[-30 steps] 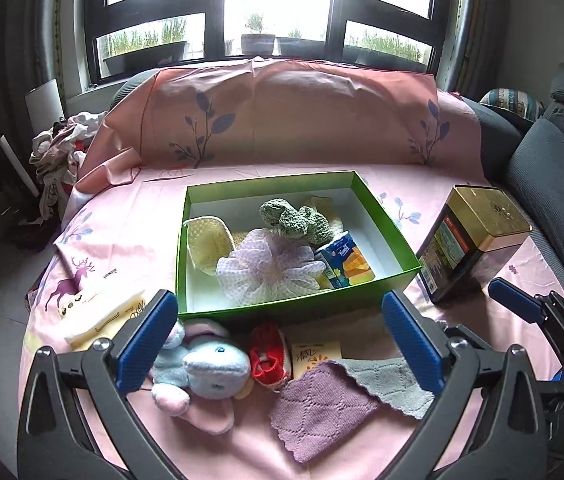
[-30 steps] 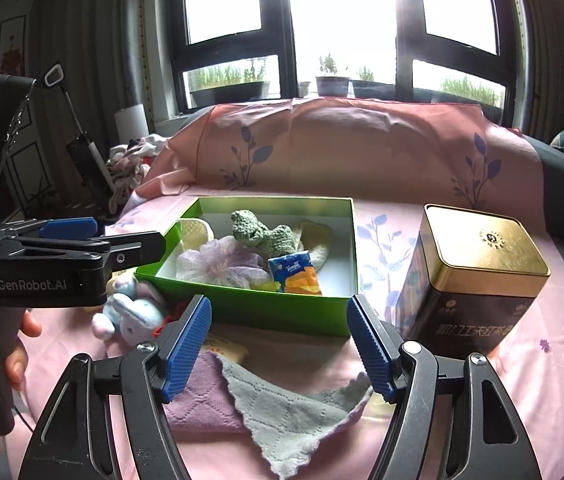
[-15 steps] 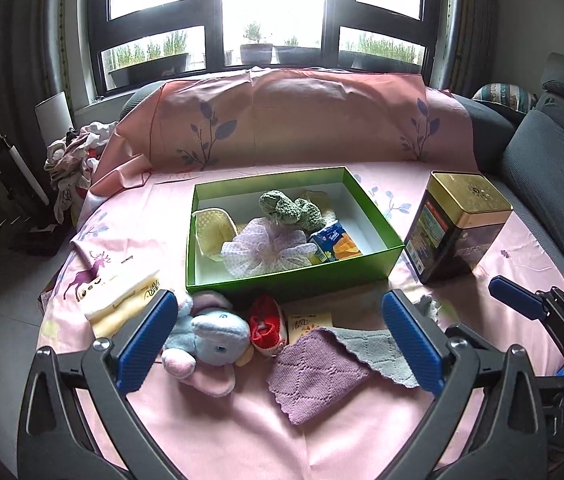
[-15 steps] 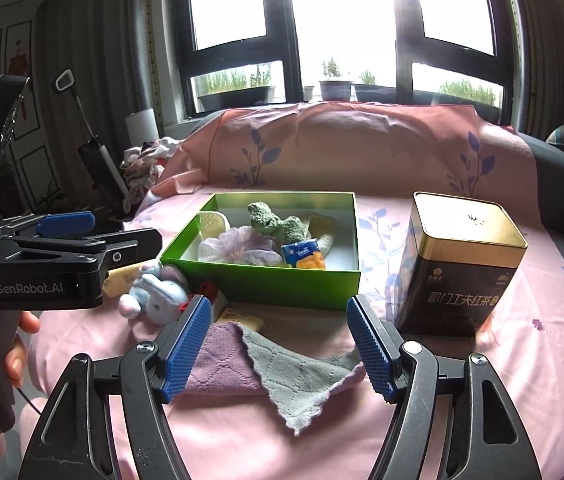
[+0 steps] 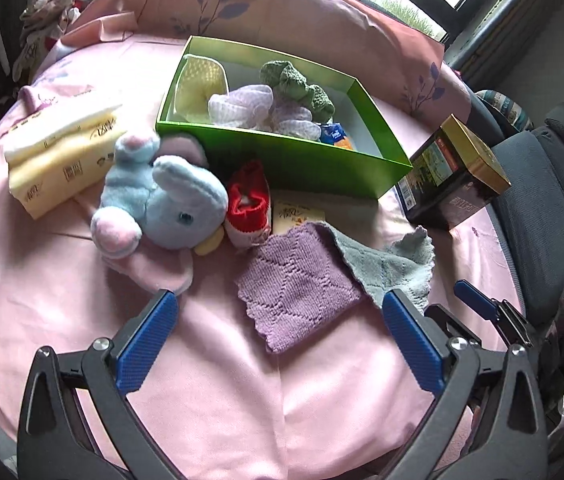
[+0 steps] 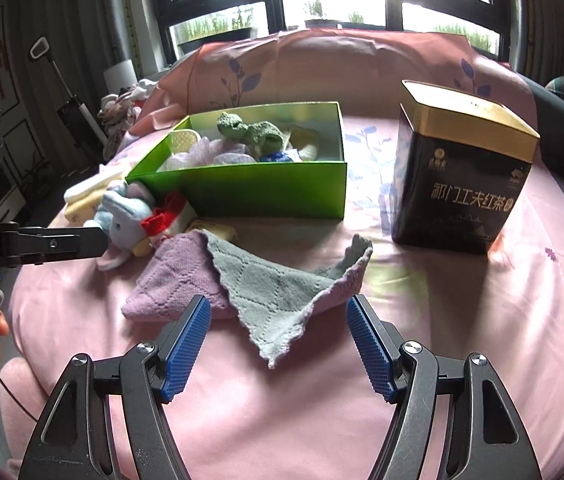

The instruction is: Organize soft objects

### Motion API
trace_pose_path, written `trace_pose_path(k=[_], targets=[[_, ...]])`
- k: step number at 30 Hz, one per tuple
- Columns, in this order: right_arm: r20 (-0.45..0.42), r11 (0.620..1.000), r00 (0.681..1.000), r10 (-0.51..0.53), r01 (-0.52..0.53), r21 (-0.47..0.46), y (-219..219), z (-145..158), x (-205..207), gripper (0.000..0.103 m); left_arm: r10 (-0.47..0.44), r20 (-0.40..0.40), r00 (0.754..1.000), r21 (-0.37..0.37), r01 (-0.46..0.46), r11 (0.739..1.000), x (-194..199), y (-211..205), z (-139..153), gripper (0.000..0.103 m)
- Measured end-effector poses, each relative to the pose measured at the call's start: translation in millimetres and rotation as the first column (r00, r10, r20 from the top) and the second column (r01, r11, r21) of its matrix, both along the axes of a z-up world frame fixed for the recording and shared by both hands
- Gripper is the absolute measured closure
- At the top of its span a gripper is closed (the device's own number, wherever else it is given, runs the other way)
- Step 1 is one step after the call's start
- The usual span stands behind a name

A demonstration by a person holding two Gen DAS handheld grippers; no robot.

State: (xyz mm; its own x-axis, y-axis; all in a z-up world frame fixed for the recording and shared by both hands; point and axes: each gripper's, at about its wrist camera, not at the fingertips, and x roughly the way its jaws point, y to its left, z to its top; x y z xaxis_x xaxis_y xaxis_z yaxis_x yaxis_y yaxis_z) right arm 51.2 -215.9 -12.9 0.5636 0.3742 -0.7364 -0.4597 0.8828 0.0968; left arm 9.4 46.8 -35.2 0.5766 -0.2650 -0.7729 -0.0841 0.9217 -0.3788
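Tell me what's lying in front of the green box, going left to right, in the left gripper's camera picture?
yellow folded cloth → blue plush elephant → red knitted shoe → purple knitted cloth → grey cloth

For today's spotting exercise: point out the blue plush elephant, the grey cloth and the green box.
blue plush elephant [image 5: 178,208], left wrist view, on its head.
grey cloth [image 6: 274,284], right wrist view, on its flat middle.
green box [image 6: 266,192], right wrist view, on its near outer wall.

Plush toy [image 5: 162,200] and cloths [image 5: 302,284] lie before the box [image 5: 294,160]; tin [image 5: 454,184] stands to its right.
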Motion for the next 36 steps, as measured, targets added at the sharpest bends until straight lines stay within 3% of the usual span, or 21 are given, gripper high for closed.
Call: trace_pose_path(k=[4,11,15,19,22,26,27,30,36], targets=[[-0.022,1.000,1.000,-0.006,0.006,-0.024,0.2,-13.7,6.0,0.032,-0.040,-0.028,0.999,0.007,0.040,0.999,-0.6,-8.6,-22.3,0.001],[-0.078,0.999,0.997,-0.028,0.031,0.039,-5.4,-25.2,22.8,0.032,-0.123,-0.010,0.992,0.082,0.124,0.989,15.0,-36.0,-35.3,0.003],[-0.115,0.996,0.993,-0.028,0.038,0.081,-4.1,-32.1,35.6,0.032,-0.167,-0.027,0.986,0.125,0.169,0.978,26.0,-49.2,-44.8,0.023],[-0.122,0.994,0.992,-0.017,0.029,0.102,2.3,-37.8,42.1,0.032,-0.152,-0.042,0.987,0.101,0.156,0.983,30.8,-45.3,-54.8,0.044],[-0.121,0.992,0.993,-0.001,0.016,0.125,5.6,-39.3,43.7,0.047,-0.132,-0.025,0.991,0.075,0.134,0.988,31.1,-36.8,-52.5,0.061],[-0.120,0.991,0.993,0.009,0.008,0.136,9.2,-40.4,44.7,0.078,-0.123,-0.020,0.992,0.047,0.124,0.991,29.1,-32.5,-52.4,0.077],[-0.112,0.991,0.994,0.008,0.007,0.137,9.6,-39.3,43.6,0.088,-0.124,-0.015,0.992,0.032,0.124,0.992,27.9,-32.0,-50.9,0.086],[-0.082,0.989,0.996,0.022,-0.010,0.147,11.2,-31.5,37.2,0.095,-0.142,0.003,0.990,0.001,0.142,0.990,24.0,-33.6,-43.3,0.091],[-0.015,0.983,0.998,0.067,-0.063,0.174,14.2,-3.0,16.0,0.096,-0.160,0.080,0.984,-0.047,0.164,0.985,3.8,-33.8,-12.9,0.091]])
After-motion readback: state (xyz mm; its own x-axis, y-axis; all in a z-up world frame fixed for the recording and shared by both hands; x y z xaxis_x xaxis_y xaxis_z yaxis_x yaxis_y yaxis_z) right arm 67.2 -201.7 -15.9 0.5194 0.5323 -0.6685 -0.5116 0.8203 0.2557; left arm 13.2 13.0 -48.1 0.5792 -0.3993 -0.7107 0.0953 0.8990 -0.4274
